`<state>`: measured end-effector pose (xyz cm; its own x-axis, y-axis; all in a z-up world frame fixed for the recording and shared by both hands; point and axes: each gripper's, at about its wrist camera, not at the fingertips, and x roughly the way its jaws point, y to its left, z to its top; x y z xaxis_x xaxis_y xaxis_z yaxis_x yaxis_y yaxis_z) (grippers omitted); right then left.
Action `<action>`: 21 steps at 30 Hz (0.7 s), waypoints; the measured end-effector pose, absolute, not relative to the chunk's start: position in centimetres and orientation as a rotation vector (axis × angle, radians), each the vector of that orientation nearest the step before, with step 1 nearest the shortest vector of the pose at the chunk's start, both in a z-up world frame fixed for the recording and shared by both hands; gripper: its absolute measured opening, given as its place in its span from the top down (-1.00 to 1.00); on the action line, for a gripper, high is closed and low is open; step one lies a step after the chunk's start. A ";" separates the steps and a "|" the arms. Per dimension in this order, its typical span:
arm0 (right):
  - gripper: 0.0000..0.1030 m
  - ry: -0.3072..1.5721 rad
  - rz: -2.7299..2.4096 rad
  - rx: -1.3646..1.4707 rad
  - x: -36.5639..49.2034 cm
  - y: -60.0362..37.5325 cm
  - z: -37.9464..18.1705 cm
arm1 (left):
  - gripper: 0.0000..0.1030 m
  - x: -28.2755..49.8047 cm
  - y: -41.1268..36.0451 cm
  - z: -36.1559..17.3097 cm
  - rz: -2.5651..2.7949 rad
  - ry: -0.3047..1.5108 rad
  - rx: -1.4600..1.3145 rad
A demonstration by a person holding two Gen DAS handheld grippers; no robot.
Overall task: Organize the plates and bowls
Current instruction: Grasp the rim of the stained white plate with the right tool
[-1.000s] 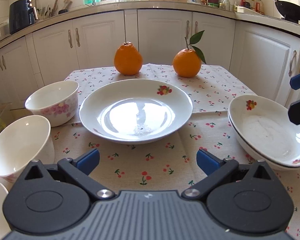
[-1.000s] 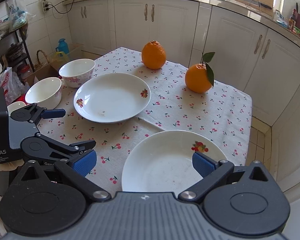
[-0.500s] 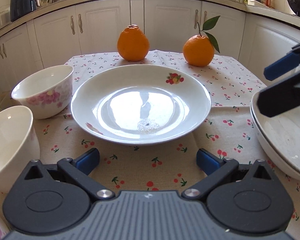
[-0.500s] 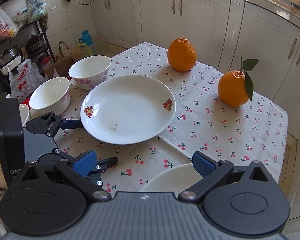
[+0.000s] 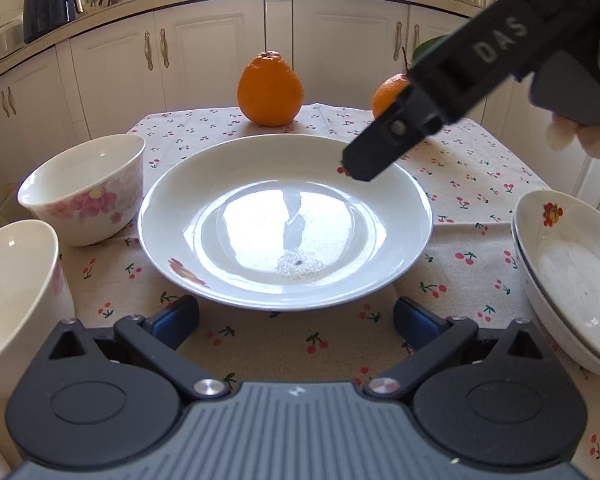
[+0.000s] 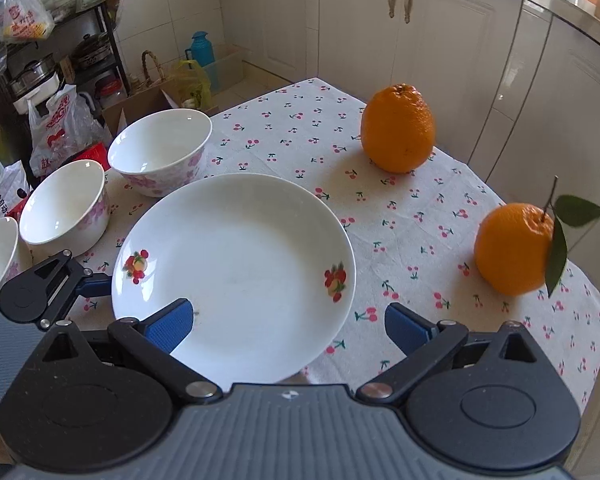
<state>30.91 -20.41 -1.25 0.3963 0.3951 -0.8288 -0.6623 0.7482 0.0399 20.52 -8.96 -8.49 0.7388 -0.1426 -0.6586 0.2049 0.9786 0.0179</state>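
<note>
Between both pairs of open tongs, a wide white ceramic plate with small fruit decals [image 5: 286,222] lies flat on the cherry-print tablecloth [image 5: 468,176].

The left gripper [image 5: 296,320], blue pads spread wide and holding nothing, sits low just short of the plate's near rim; the right gripper [image 6: 288,326], also spread and empty, hangs over its opposite edge, one pad above the dish. To lift cleanly, one pad should probably slip under the rim and the other close on top, then carry it level to the two stacked white plates [image 5: 572,280] right of the left tongs. Three white flower-patterned bowls [image 6: 160,152] stand left; two oranges [image 6: 398,128] lie beyond.
</note>
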 end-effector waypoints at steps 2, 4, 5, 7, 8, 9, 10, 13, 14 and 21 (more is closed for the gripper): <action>-1.00 0.971 0.710 -0.326 32.4 -19.6 -1.7 | -1.00 20.4 -9.0 -8.5 -0.185 0.714 0.089; -1.00 0.993 0.737 -0.334 33.6 -18.7 -2.1 | -0.99 20.4 -9.1 -8.5 -0.179 0.714 0.086; -1.00 0.999 0.750 -0.339 34.2 -18.2 -2.3 | -0.99 20.4 -9.1 -8.5 -0.178 0.714 0.086; -1.00 1.004 0.777 -0.346 35.1 -17.5 -2.6 | -0.99 20.5 -9.0 -8.5 -0.179 0.714 0.085; -1.00 1.005 0.787 -0.351 35.5 -17.1 -2.7 | -0.99 20.6 -9.0 -8.5 -0.177 0.714 0.085; -1.00 1.006 0.800 -0.357 36.0 -16.8 -2.9 | -0.99 20.7 -9.0 -8.5 -0.177 0.714 0.086; -1.00 1.007 0.809 -0.365 36.3 -16.5 -3.0 | -0.99 20.7 -9.0 -8.5 -0.178 0.714 0.086; -1.00 1.018 0.849 -0.368 37.7 -15.9 -3.4 | -0.99 20.8 -8.9 -8.4 -0.182 0.713 0.083; -0.98 1.024 0.860 -0.368 38.1 -15.7 -3.5 | -0.99 20.9 -8.9 -8.4 -0.183 0.713 0.082; -0.62 1.065 0.898 -0.349 40.8 -15.5 -4.8 | -0.98 20.8 -8.6 -8.4 -0.201 0.709 0.072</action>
<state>40.83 -15.51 -4.78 0.1853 0.4641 -0.8662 -0.7757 0.6102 0.1611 20.85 -8.60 -8.36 0.7405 -0.1590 -0.6529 0.2080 0.9781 -0.0022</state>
